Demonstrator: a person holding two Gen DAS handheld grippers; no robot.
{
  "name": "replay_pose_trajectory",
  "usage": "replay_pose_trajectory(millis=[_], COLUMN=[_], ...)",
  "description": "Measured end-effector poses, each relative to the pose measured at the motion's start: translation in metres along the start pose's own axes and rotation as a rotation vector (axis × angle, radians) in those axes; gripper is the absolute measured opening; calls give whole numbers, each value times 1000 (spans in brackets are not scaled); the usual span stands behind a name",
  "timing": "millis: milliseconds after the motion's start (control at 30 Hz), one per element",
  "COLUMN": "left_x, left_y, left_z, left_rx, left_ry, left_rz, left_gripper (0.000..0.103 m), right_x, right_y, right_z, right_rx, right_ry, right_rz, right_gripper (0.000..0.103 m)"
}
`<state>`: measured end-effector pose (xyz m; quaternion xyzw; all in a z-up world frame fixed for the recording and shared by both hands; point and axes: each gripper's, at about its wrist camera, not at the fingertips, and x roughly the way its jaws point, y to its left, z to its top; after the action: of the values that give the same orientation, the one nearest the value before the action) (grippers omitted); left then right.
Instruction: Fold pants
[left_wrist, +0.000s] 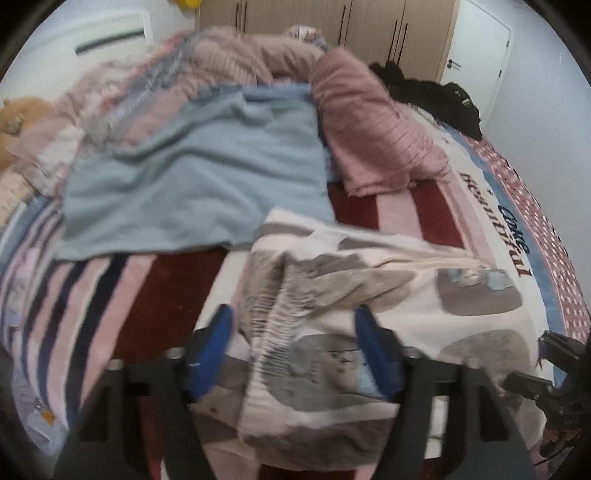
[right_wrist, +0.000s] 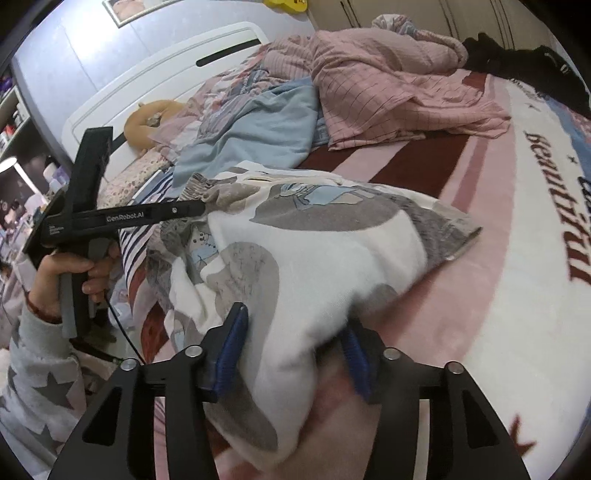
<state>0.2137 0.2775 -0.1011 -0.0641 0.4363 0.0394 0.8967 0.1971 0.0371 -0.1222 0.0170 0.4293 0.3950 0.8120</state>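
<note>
the left gripper (left_wrist: 295, 350) has its blue fingers (left_wrist: 212, 350) spread wide, and a bunched ridge of the pants (left_wrist: 332, 295) runs up between them; whether they pinch the cloth i cannot tell. in the right wrist view the left gripper's black nose (right_wrist: 184, 211) meets the gathered waistband at about 10 o'clock. the right gripper (right_wrist: 295, 350) has its blue fingers (right_wrist: 236, 339) on either side of a thick fold of the same white, grey-patched pants (right_wrist: 314, 251), with cloth filling the gap, so it looks grasped. the pants lie across the bed (right_wrist: 498, 295) on a pink, dark red and white striped blanket, reaching from the fingers toward 1 o'clock. a hand (right_wrist: 74, 273) in a star-print sleeve holds the left gripper's handle at 9 o'clock. beyond the pants, toward 12 o'clock, lies a light blue cloth (left_wrist: 199, 177), and just beside it at 1 o'clock a pink checked quilt (left_wrist: 376, 125). black clothing (left_wrist: 436, 96) sits at the far edge near the wardrobe (left_wrist: 332, 26).
</note>
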Motion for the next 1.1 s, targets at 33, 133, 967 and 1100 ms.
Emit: replay_pose_trajectory(millis=[33, 133, 967, 1100], left_x=[-9, -41, -173, -173], left_y=[-8, -37, -232, -234], left_z=[-1, -5, -83, -84], left_rx=[13, 67, 178, 173], left_ry=[-28, -117, -577, -570], left_rz=[22, 53, -201, -213], left_gripper=[75, 77, 100, 100], right_x=[-8, -34, -282, -286], right_y=[0, -3, 10, 10], right_z=[-3, -11, -120, -123], right_rx=[-11, -23, -127, -127], right_ry=[-13, -52, -624, -629], right_rz=[-18, -45, -705, -713], right_gripper=[55, 65, 102, 102])
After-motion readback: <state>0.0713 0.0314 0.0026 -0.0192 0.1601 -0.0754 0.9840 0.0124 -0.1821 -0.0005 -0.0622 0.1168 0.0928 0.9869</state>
